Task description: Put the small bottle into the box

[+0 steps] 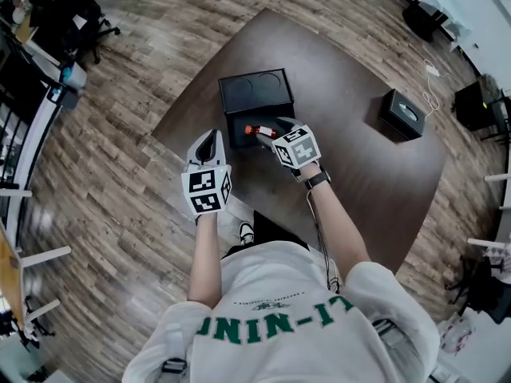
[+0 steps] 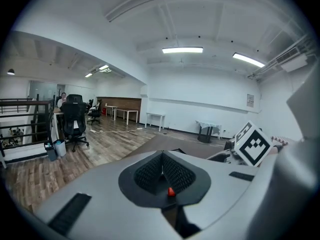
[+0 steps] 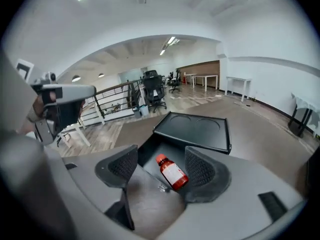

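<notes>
Lying in 1 box is 1 small bottle, right tongs released, left tongs clenched.

Support: dark brown table, matte top, set on a wood-plank floor. Two items lay directly on it, well apart. A black box sat near the table's far-left corner with its lid swung open and back; the lid showed two round recesses. A small black case with a pale oval on top sat toward the right edge.
</notes>
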A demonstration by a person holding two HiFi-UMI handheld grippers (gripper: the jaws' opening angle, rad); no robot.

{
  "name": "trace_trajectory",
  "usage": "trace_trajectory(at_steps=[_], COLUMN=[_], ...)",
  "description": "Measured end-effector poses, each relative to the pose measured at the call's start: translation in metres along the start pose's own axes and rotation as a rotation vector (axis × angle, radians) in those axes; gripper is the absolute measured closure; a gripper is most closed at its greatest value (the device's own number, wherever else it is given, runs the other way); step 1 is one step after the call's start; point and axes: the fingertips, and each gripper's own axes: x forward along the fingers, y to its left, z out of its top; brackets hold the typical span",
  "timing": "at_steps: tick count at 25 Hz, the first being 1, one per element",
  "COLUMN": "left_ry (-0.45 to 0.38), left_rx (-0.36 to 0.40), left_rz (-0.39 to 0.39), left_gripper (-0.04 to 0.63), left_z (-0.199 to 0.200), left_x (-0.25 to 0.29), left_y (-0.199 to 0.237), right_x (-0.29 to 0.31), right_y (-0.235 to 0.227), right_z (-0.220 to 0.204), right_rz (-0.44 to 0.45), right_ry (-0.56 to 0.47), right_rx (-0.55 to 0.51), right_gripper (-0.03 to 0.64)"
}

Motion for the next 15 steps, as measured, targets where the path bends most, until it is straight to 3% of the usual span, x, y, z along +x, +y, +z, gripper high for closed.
trace_trajectory(at_steps=[3,6,15], left_ry=[-0.019,-0.040,-0.155], left_rx=[0.021,0.036,0.082], left_rz=[-0.004,-0.003,-0.011], left_gripper=[0.583,0.583,0.583], left_z=[0.008,0.019,0.061], left_x=[-0.012,-0.027,-0.076], left_y=[-0.001,-0.004,-0.021], right_x=[-0.037,-0.080,-0.176], right_y=[0.007,0.018,0.065], right_z=[0.020,0.037,0.084], right_rz=[-0.037,-0.104,-0.293], right_ry=[-0.138,-0.259,-0.497], right_rx=[0.112,0.150,0.028], right_gripper=[0.308,0.324,0.397])
